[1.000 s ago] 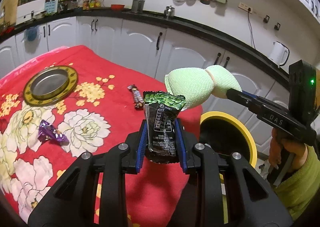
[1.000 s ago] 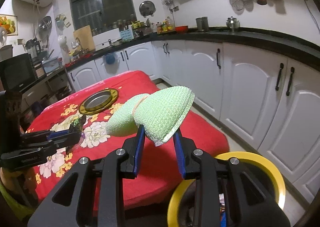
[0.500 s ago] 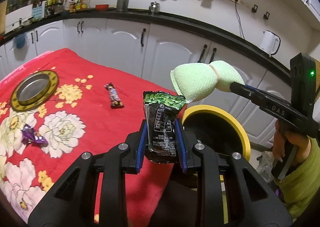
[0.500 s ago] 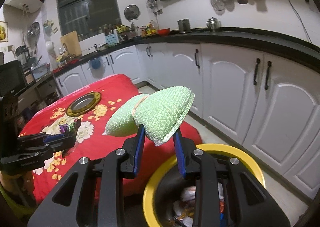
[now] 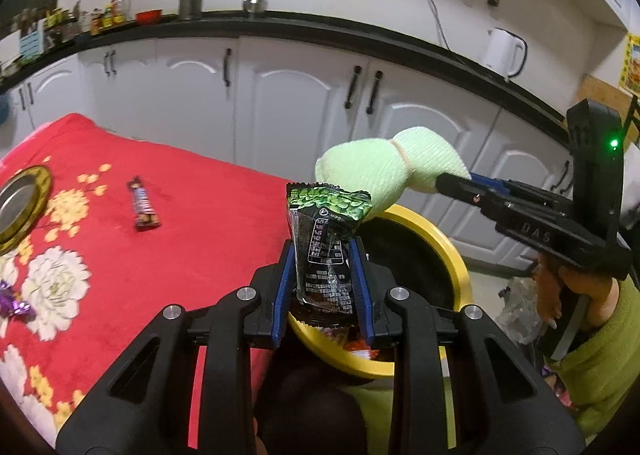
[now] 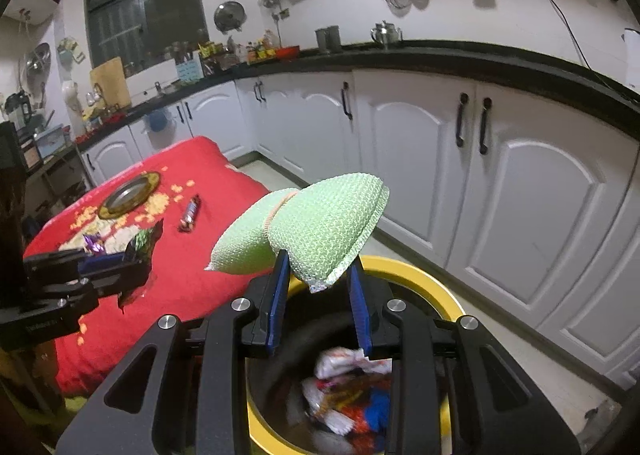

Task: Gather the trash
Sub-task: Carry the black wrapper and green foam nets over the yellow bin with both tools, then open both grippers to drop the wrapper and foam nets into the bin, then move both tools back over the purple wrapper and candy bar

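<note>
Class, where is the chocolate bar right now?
The chocolate bar lies on the red cloth, between the metal plate and the yellow bin.

The right gripper (image 5: pixel 448 183) carries the raised letters "DAS" on its black side. The dark snack packet (image 5: pixel 325 251) shows a white-framed table with percentages, of which 16%, 57%, 23% and 28% can be made out (the lines of small print below it are too fine to read).

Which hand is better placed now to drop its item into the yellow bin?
Right. Its gripper holds the green sponge directly above the open bin; the left gripper's wrapper hangs over the near rim.
</note>
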Tool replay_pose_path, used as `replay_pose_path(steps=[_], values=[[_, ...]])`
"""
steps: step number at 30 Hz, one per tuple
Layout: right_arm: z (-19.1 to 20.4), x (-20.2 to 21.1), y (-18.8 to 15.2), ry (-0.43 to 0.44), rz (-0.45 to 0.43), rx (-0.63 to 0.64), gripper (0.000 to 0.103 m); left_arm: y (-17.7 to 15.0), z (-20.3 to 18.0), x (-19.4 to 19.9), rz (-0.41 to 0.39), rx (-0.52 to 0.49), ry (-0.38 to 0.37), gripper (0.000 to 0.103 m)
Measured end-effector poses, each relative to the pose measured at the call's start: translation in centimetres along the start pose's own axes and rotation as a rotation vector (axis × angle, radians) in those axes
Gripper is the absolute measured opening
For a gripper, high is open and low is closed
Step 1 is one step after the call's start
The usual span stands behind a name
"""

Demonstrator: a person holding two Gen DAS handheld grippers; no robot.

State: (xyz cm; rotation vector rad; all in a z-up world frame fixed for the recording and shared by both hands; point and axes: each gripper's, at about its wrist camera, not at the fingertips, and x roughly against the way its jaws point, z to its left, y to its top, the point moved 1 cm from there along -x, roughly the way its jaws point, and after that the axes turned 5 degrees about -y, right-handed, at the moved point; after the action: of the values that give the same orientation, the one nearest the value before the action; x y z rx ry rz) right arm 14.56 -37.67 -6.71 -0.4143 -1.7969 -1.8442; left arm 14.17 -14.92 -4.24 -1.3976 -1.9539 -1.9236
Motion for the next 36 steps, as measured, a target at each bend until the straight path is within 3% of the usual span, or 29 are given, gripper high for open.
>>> replay_pose_path(steps=[13,17,19,21,23,26,30,36], values=[[-3.6,0.0,-3.9,-0.074,0.102,0.016,0.030,-0.6,-2.9,-4.9,0.085,-0.011,-0.071,0.023],[-4.5,0.0,-4.4,-0.080,0.110,0.001,0.032,-0.6,-3.2,-5.8,0.098,-0.010,-0.075,0.028],[-5.0,-0.2,-4.5,-0.087,0.118,-0.007,0.037,-0.5,-3.4,-6.1,0.101,-0.013,-0.070,0.034],[-5.4,-0.1,-4.5,-0.095,0.114,-0.026,0.045,-0.5,-3.3,-6.2,0.098,-0.012,-0.058,0.056],[-5.7,-0.1,-4.4,-0.096,0.106,-0.038,0.045,-0.5,-3.2,-6.1,0.093,-0.010,-0.049,0.060],[-5.6,0.0,-4.1,-0.094,0.091,-0.051,0.047,-0.6,-2.2,-5.5,0.080,0.005,-0.011,0.076],[-4.6,0.0,-3.3,-0.061,0.066,-0.053,0.048,-0.6,-0.6,-4.1,0.042,0.029,0.056,0.087],[-1.3,-0.5,-1.5,0.001,0.041,-0.022,0.049,0.3,2.1,-1.2,-0.039,0.055,0.159,0.091]])
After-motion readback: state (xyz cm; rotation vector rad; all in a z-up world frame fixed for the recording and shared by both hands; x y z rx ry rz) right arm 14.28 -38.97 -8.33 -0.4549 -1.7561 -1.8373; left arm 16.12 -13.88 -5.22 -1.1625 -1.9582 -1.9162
